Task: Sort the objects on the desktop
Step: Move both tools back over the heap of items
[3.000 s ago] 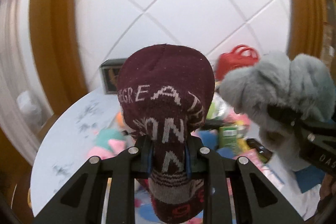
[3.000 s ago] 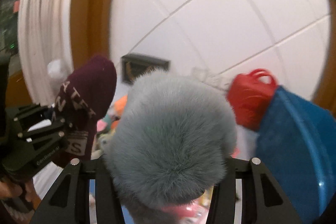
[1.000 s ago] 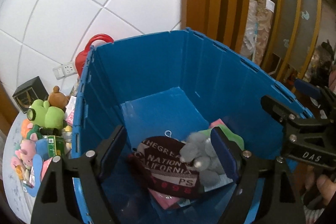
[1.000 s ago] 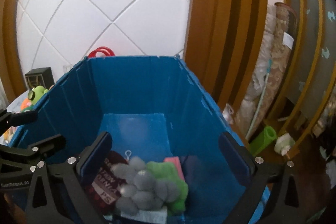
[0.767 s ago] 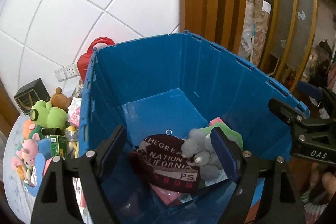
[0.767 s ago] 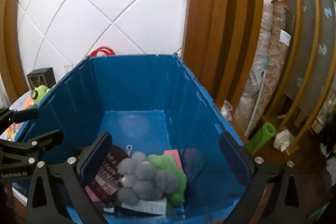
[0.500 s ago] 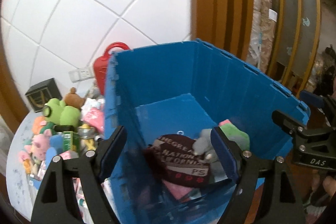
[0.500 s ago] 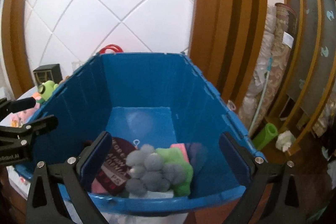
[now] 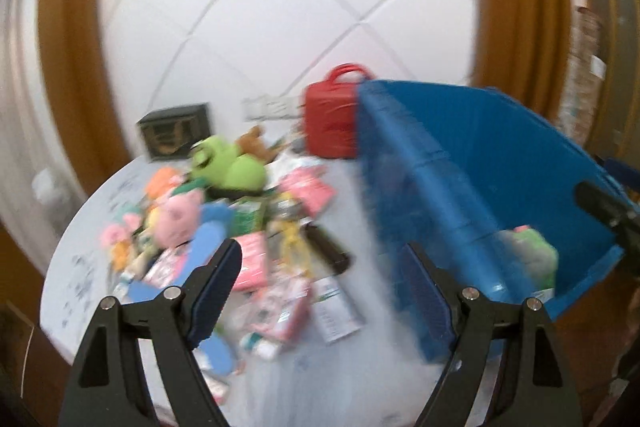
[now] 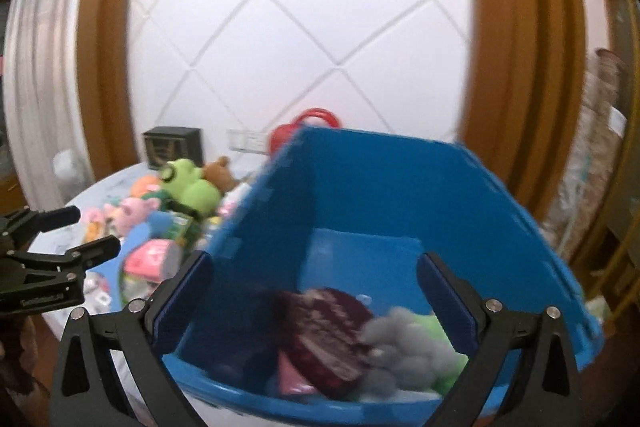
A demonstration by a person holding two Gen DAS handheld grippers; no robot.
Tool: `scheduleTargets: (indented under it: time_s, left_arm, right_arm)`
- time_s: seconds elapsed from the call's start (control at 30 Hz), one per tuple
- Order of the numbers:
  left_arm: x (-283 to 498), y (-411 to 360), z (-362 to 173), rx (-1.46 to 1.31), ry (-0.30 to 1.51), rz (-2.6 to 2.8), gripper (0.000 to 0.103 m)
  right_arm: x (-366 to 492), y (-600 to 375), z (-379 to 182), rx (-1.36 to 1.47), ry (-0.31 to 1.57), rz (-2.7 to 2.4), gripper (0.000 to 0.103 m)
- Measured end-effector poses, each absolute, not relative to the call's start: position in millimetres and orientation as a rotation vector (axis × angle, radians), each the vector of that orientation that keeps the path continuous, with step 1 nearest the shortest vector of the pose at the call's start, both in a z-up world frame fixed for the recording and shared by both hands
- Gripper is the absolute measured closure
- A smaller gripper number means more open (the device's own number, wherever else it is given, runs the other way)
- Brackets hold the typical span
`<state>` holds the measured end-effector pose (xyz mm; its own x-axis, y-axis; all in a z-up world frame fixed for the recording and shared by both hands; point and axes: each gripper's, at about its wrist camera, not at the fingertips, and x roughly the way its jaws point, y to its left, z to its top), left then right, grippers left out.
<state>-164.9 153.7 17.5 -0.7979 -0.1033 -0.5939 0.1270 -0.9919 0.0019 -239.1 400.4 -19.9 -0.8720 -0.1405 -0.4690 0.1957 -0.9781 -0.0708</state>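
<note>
Both tools have swung from above the bin toward the cluttered surface (image 9: pixel 100 203). Left tool (image 9: pixel 320 287): jaws apart, empty. Right tool (image 10: pixel 316 287): jaws apart, empty. Blue bin (image 10: pixel 384 195): maroon beanie (image 10: pixel 324 331), grey plush (image 10: pixel 404 343), green plush (image 10: pixel 448 351). Left view only: pink pig toy (image 9: pixel 178 215) among packets, red case (image 9: pixel 332 119) behind.

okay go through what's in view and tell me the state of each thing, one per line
Left tool: open, empty.
Right tool: open, empty.
Blue bin: uncovered, partly filled.
Maroon beanie: lying in the bin.
Grey plush: in the bin, beside the beanie.
Green plush: on the table, unsorted.
</note>
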Motion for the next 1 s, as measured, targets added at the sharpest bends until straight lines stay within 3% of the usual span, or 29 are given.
scheduleTargets:
  time_s: [0.43,0.67,1.0]
  left_arm:
    - [-139,-30,-84,1.229,0.172,-2.606,0.021]
    - [-149,-48,-163,1.439,0.343,-2.476,0.021]
    - [-140,-23,-249,1.489,0.492,-2.244,0.021]
  right_arm:
    - [-246,236,-72,0.771,0.197,-2.698,0.0]
    - [-270,199,-157,1.04,0.197,-2.54,0.0]
    - [-303,196,-278,1.285,0.306,-2.3,0.0]
